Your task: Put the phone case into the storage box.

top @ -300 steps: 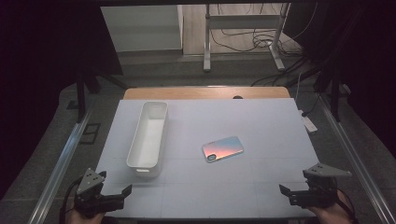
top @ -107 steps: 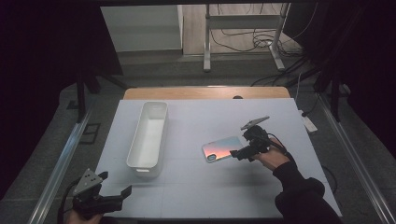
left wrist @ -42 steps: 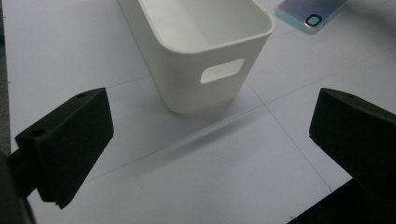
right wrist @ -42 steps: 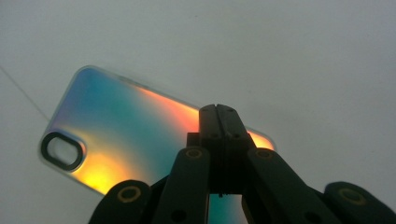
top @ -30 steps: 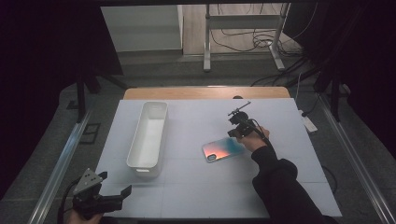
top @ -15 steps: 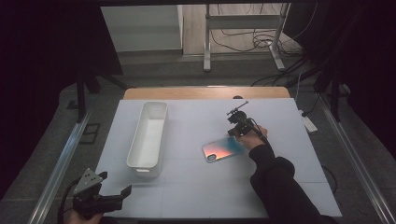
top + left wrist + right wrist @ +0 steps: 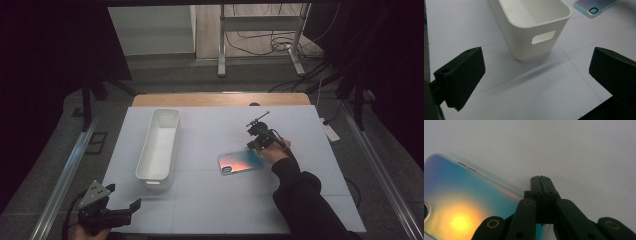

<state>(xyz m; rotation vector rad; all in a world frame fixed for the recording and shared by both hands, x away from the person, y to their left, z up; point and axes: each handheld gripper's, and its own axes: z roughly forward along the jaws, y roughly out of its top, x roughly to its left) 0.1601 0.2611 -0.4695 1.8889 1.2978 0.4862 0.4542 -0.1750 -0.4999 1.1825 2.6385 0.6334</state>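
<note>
Closed right gripper at the phone's edge

The phone point(image 7: 241, 161) lies flat, back up, on the white table point(image 7: 210, 210), right of the white bin point(image 7: 159, 145). The right gripper point(image 7: 541, 180) has its jaws pressed together at the phone's right edge, clasping nothing. The left gripper point(image 7: 534, 75) waits wide open at the near left corner. Pushing with closed tips may skid or spin the slick phone instead of lifting it.

Room dim, surroundings near black; white table point(image 7: 210, 205) lit from above. Orange glare on phone point(image 7: 459, 220). Close views soft.
</note>
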